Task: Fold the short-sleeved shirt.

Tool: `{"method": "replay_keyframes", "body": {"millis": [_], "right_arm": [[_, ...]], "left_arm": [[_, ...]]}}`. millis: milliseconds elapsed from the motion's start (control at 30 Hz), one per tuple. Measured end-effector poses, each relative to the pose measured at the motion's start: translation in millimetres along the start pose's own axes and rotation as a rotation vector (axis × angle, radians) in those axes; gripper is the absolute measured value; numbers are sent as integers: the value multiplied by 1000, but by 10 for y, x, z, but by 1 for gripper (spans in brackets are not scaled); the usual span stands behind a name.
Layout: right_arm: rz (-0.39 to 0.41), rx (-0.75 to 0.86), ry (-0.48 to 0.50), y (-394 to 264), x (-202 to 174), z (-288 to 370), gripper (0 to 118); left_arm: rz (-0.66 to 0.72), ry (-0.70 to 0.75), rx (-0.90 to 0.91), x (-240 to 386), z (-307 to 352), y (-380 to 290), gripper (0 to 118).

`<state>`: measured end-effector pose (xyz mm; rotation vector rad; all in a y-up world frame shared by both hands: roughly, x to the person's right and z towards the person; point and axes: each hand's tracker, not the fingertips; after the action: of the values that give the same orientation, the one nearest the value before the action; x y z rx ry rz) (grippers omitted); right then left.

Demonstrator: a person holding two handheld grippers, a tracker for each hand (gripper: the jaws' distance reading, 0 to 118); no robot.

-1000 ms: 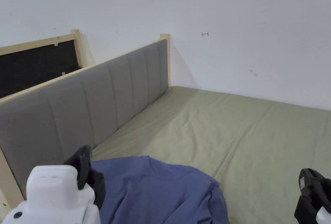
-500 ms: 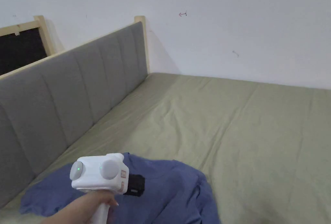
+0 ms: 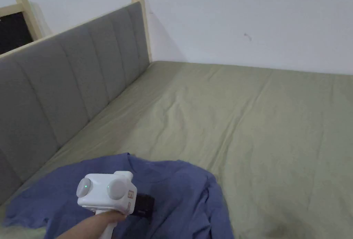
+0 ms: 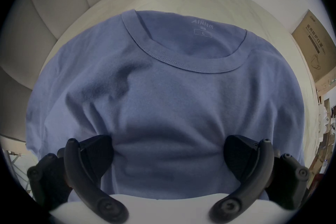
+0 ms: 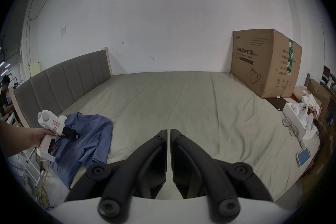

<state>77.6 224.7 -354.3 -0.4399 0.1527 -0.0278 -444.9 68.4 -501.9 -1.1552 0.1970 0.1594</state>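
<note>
A blue short-sleeved shirt (image 3: 182,188) lies rumpled, collar away from me, at the near left corner of the bed; its hem hangs over the bed's edge in the right gripper view (image 5: 91,138). A hand holds my left gripper (image 3: 143,206) over the chest of the shirt (image 4: 163,82). The left gripper (image 4: 168,142) is open, its jaws spread wide just below the collar, with wrinkled fabric between them. My right gripper (image 5: 168,130) is shut with nothing in it, held off to the right above the bare sheet.
An olive-green sheet (image 3: 262,119) covers the wide bed. A grey padded headboard (image 3: 69,78) runs along the left. A big cardboard box (image 5: 263,64) stands at the far right corner. Glasses (image 5: 291,127) and a phone (image 5: 303,156) lie on the right edge.
The head camera has tilted down. My left gripper has gone from close to the camera out over the shirt's chest. The right gripper has left the head view.
</note>
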Motion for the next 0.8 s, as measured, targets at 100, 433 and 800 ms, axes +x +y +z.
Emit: {"method": "replay_keyframes", "body": {"millis": [100, 433, 800], "right_arm": [[-10, -7, 15, -17, 18, 33, 4], [-65, 10, 6, 39, 257, 293, 4], [-102, 87, -14, 103, 460, 711, 4]], "left_arm": [[3, 24, 73, 75, 205, -92, 80], [35, 0, 308, -221, 1185, -183, 1], [-248, -59, 804, 329, 3646, -294, 1]]}}
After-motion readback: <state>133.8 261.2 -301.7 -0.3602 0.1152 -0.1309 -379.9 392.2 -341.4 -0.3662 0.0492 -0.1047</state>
